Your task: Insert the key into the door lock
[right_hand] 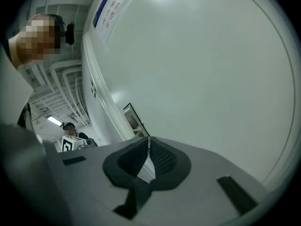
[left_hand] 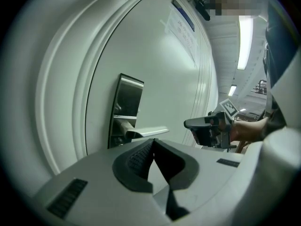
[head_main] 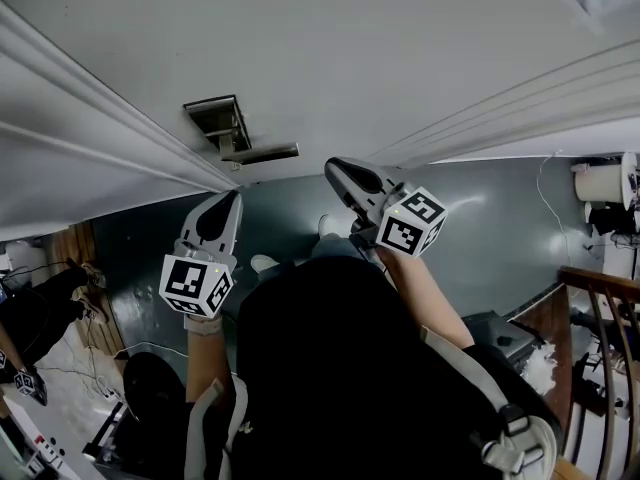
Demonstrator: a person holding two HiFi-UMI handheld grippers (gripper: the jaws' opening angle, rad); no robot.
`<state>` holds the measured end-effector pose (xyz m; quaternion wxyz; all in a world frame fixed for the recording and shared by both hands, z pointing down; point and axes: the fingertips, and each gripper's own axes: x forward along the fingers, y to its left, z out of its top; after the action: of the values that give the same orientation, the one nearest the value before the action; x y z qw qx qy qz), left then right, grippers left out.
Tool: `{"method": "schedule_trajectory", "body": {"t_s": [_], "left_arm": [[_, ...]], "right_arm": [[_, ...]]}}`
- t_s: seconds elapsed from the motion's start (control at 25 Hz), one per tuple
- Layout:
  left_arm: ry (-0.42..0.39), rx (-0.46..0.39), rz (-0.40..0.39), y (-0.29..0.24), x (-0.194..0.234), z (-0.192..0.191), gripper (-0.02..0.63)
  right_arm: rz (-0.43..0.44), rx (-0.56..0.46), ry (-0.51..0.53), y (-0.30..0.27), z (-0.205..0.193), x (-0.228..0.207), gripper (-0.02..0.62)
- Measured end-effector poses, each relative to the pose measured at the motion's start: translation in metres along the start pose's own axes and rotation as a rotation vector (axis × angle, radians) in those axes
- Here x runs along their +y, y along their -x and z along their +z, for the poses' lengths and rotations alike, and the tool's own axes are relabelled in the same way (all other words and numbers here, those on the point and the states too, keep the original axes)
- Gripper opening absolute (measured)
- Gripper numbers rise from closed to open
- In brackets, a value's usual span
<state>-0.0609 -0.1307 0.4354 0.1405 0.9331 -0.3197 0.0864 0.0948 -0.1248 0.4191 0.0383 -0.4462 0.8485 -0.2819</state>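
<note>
Holding key in right gripper: jaws pinched on it, and only a thin metal sliver shows at the tips, edge-on.

Key is off the lock. Lock plate sits on the white door. The handle runs from the plate toward the right gripper.

- **Head view:** right gripper's tips sit just past the handle's free end, to its right, near but not touching. The plate is further left, beyond the whole handle.
- **Right gripper view:** plate is up and left of the key tip, apart from it. Bare door panel lies straight ahead of the key, not the plate.
- **Left gripper view:** there is a gap between the right gripper's nose and the handle end.

The left gripper has its jaws closed pad to pad with nothing between them. It faces the handle and plate, which sit just above its tips in its own view, near with no contact.

Keyhole: can't make it out in any view.

A paper notice with a blue strip is on the door above the lock.
</note>
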Motion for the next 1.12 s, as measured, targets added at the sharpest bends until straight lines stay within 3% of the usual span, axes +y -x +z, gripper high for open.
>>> {"method": "schedule_trajectory", "body": {"t_s": [0.24, 0.48, 1.12], "left_arm": [[-0.051, -0.011, -0.027, -0.016, -0.014, 0.016, 0.008], [-0.097, -0.024, -0.046, -0.029, -0.025, 0.03, 0.008], [-0.126, -0.013, -0.062, -0.048, -0.042, 0.039, 0.008]], "right_arm": [[-0.063, 0.03, 0.19, 0.02, 0.017, 0.001, 0.026], [-0.103, 0.038, 0.304, 0.037, 0.033, 0.001, 0.028], [-0.146, 0.082, 0.318, 0.05, 0.033, -0.017, 0.028]]}}
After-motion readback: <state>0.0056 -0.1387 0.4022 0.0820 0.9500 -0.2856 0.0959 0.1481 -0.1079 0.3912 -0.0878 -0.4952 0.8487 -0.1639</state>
